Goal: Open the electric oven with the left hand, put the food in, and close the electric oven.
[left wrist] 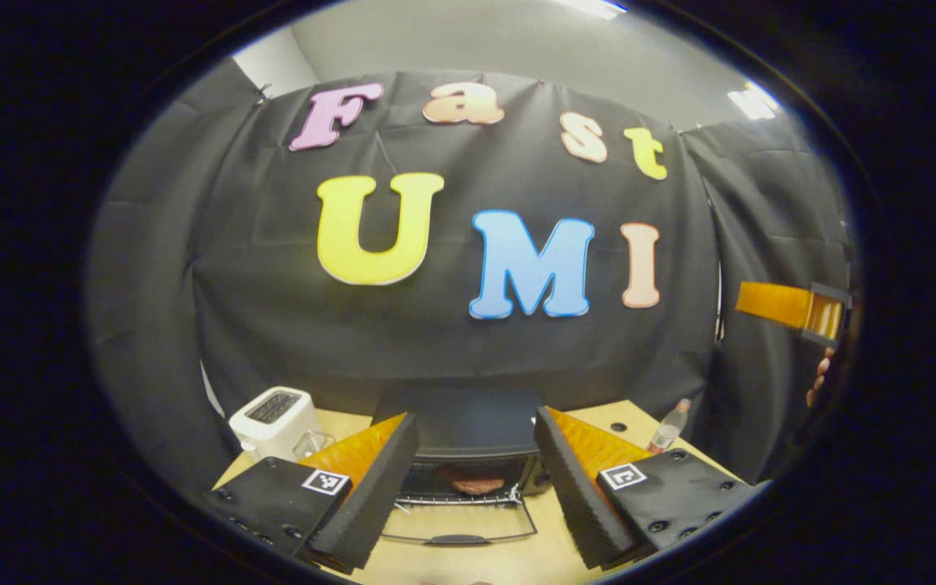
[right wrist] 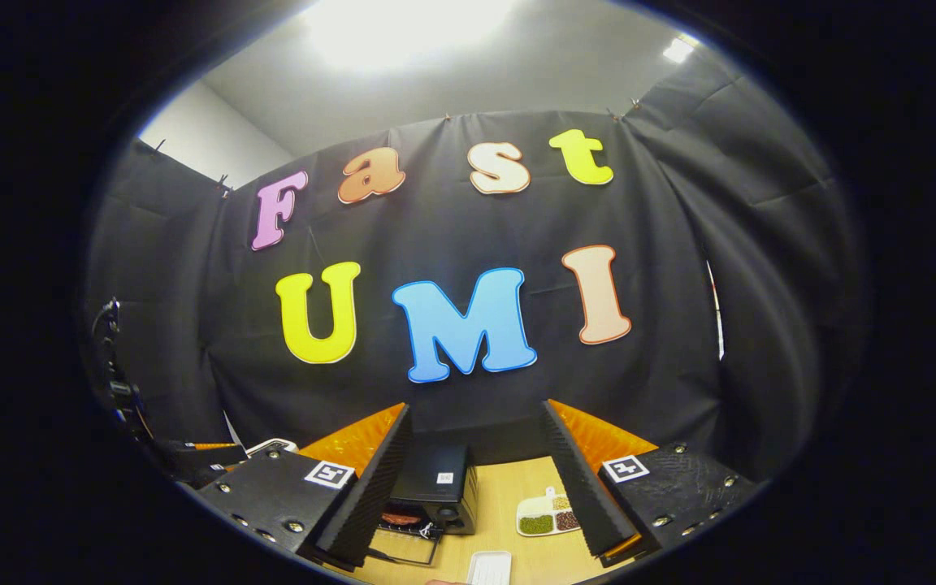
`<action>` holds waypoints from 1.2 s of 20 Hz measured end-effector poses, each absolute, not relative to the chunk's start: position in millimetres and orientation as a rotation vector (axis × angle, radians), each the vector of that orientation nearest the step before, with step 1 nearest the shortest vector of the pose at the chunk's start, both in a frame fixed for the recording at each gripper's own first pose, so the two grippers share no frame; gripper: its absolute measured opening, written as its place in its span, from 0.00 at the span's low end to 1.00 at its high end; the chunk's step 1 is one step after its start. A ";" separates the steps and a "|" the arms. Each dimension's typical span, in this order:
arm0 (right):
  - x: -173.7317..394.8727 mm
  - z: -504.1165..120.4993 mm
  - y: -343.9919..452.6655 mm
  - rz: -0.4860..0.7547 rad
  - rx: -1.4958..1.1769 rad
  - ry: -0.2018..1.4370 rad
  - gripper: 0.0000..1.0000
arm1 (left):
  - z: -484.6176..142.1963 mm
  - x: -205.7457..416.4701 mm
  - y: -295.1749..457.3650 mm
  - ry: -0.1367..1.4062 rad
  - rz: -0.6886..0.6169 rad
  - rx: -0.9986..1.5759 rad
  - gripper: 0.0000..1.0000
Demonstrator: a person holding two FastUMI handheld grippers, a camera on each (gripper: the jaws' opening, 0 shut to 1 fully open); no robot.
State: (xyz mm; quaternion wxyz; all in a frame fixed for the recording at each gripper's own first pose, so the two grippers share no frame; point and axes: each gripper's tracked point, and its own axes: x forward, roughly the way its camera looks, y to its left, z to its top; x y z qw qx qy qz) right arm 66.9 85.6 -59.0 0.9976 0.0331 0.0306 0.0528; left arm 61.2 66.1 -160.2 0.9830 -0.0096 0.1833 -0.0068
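oven point(left wrist: 468, 443) at counter's point(left wrist: 468, 561) far edge, door point(left wrist: 458, 524) dropped flat toward camera, food point(left wrist: 476, 483) on rack inside | left hand-held gripper point(left wrist: 468, 487) open, empty, oven straight ahead, door's long axis crosswise between its fingers | right hand-held gripper point(right wrist: 476, 487) open, empty, oven left of centre | left nearer: judged closes door | toaster point(left wrist: 277, 422) beside oven

Both views are dim overall, with heavy fisheye bending toward the rim. In the right gripper view a ceiling light point(right wrist: 403, 24) glares white at 12 o'clock. In the left gripper view smaller ceiling panels point(left wrist: 748, 101) shine at 1 o'clock. Focus is soft toward the edges.
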 end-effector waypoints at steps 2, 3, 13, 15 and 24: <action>65.0 -60.7 74.7 0.095 0.074 0.063 0.95 | -193.9 58.8 64.6 0.446 -0.009 -0.029 1.00; 65.3 -62.6 69.2 0.088 0.076 0.065 0.95 | -210.8 55.9 64.3 0.484 -0.008 -0.026 1.00; 64.2 -78.5 27.6 0.034 0.089 0.100 0.96 | -337.8 24.3 45.4 0.797 -0.021 -0.032 0.97; 63.9 -83.3 20.1 0.021 0.094 0.114 0.96 | -357.0 16.9 47.2 0.859 -0.007 -0.029 1.00; 64.3 -99.9 -7.1 -0.016 0.111 0.153 0.96 | -447.5 -13.4 55.7 1.151 -0.015 -0.029 1.00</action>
